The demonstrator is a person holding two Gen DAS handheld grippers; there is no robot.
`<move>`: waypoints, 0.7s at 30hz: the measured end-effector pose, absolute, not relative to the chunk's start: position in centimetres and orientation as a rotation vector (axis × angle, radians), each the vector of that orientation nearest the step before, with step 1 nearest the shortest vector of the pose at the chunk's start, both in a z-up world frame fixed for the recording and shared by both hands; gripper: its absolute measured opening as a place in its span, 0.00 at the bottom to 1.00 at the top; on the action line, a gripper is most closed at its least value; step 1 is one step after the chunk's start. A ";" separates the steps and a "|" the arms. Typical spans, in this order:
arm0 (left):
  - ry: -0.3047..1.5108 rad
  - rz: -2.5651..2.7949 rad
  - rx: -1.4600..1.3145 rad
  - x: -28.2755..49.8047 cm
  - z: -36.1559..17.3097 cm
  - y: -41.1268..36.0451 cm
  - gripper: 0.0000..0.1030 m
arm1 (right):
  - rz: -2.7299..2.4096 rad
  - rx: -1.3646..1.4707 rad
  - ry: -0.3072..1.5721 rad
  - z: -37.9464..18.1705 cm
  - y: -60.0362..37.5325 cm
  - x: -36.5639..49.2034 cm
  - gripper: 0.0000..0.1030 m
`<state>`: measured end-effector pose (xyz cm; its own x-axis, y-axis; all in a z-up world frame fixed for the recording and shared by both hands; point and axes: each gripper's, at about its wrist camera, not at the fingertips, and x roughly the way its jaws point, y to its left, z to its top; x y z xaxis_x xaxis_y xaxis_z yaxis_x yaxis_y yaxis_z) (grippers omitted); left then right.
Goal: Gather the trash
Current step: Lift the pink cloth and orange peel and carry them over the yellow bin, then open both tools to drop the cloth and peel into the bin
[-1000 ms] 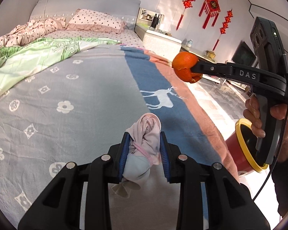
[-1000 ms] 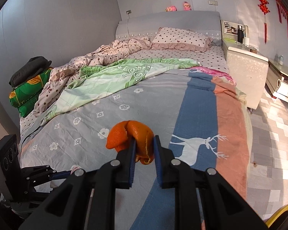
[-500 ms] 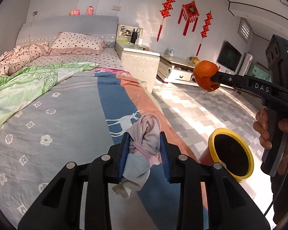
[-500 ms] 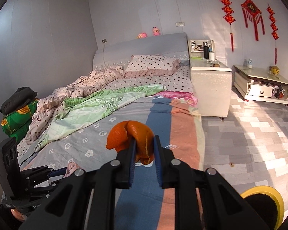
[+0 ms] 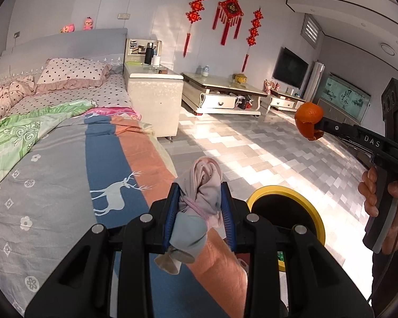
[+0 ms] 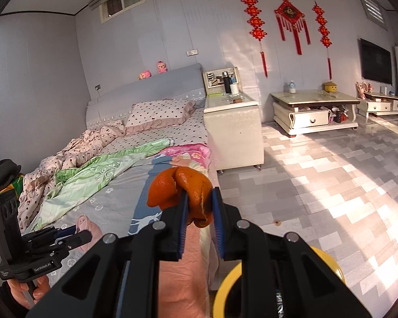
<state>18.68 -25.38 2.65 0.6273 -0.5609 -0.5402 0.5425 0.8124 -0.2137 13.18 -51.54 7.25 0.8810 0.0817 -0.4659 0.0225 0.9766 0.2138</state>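
Observation:
My left gripper (image 5: 199,206) is shut on a crumpled pink and grey cloth wad (image 5: 199,198), held above the bed's right edge; the gripper also shows in the right wrist view (image 6: 74,234). My right gripper (image 6: 199,206) is shut on an orange peel (image 6: 183,190), seen at the right in the left wrist view (image 5: 308,116). A bin with a yellow rim (image 5: 286,212) stands on the floor beside the bed, just right of and below the left gripper. Its rim also shows under the right gripper (image 6: 225,288).
The bed (image 5: 53,159) with a grey, blue and orange cover fills the left. A white bedside cabinet (image 5: 152,100) stands past it. A low white table (image 5: 223,95) and a TV (image 5: 291,70) are along the far wall. Tiled floor (image 5: 265,153) lies to the right.
Both grippers have swung right, away from the bed toward the floor, each still holding its item. The yellow-rimmed bin has come closer under them.

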 end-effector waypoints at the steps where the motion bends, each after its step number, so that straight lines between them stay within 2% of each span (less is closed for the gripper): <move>1: 0.632 -0.645 -0.028 18.7 2.8 -26.4 0.29 | 0.014 0.224 0.492 7.0 -52.6 12.7 0.16; 9: 0.652 -0.752 0.031 18.0 2.5 -35.4 0.29 | -0.118 0.277 0.526 3.8 -59.0 9.8 0.16; 21: 0.736 -0.832 0.094 17.4 -2.7 -45.0 0.29 | -0.206 0.340 0.648 -3.2 -63.4 9.2 0.17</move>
<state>17.42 -44.96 -2.74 0.4441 -0.6393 -0.6277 0.7015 0.6840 -0.2004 9.23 -63.37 -3.20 0.7800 -0.0817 -0.6204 0.2912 0.9249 0.2444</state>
